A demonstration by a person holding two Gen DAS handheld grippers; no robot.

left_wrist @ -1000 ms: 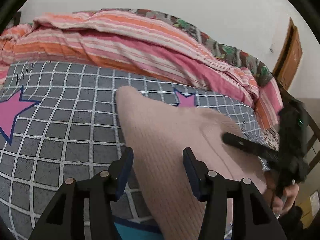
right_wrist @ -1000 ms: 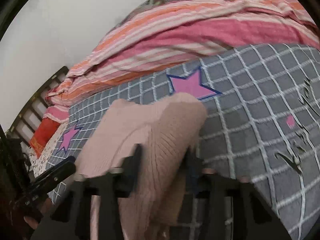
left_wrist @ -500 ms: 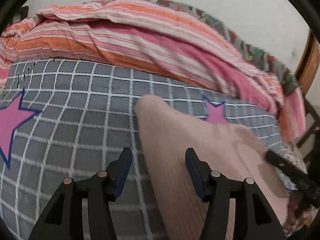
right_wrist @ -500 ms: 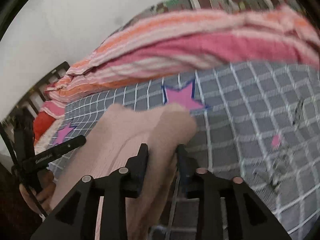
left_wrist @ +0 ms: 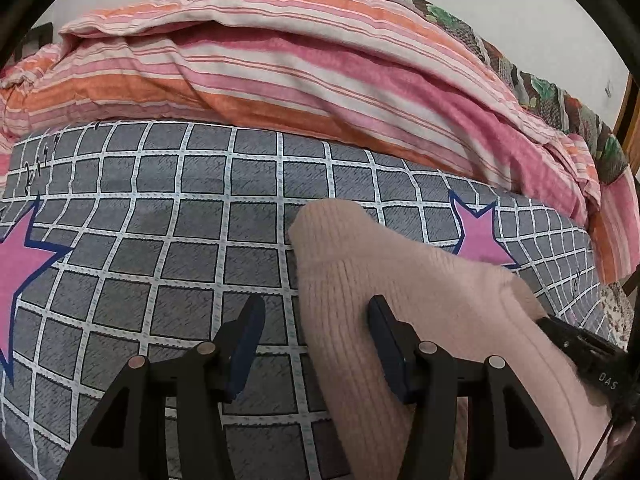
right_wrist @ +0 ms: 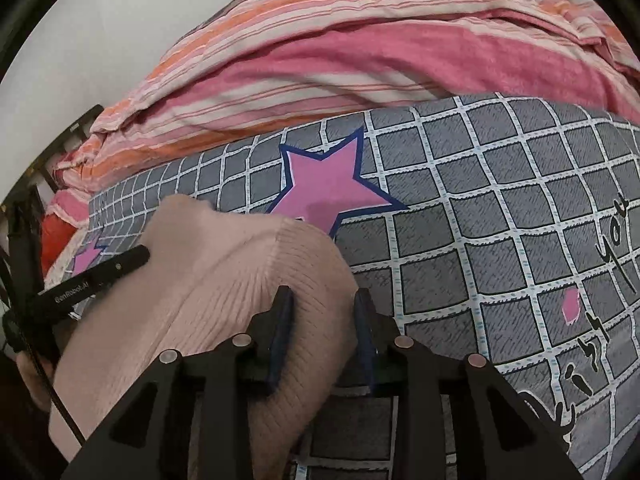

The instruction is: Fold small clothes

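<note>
Pink ribbed knit garment flat on the checked grey bed sheet, both grippers low over its near edge.

Nearest, at six o'clock in each wrist view: left gripper spread wide, one pad on the sheet, the other on the knit, gripping nothing; right gripper parted narrowly astride a raised fold, jaws just opened from a tight pinch a second ago, fabric between them but seemingly no longer clamped. Soft, light, stretchy, limp knit, likely to sag and drag; best taken at a doubled edge or corner rather than mid-panel. Since the earlier frame, garment lower and flatter, left gripper shifted toward its left edge. Farther, at twelve o'clock: pink star, then striped quilt.
</note>
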